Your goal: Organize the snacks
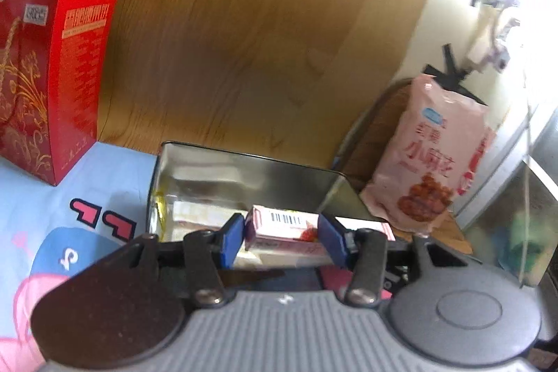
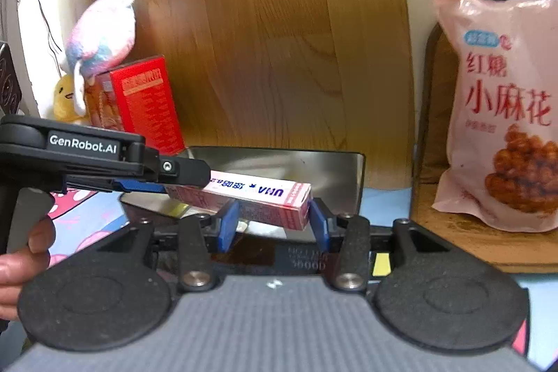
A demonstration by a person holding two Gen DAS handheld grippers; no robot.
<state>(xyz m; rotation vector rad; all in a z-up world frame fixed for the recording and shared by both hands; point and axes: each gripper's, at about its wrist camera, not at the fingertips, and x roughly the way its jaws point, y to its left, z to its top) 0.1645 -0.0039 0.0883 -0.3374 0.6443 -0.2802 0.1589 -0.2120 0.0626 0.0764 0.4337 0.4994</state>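
Two grippers, one pink snack box, one open metal tin.
The left gripper [image 1: 281, 241] pinches the pink snack box [image 1: 279, 227] between its blue pads; the right gripper [image 2: 273, 220] straddles its far end, contact unclear. The metal tin [image 1: 244, 169] sits just ahead. One pink snack bag [image 2: 502, 114] stands ahead-right, one red carton [image 1: 59, 75] ahead-left.

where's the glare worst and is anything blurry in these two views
Left wrist view: the top right corner is blown out white, washing out the wall there; the pink snack bag and red box look soft. Right wrist view: evenly lit, no blown area, bag print legible; wood panel bows from fisheye distortion.
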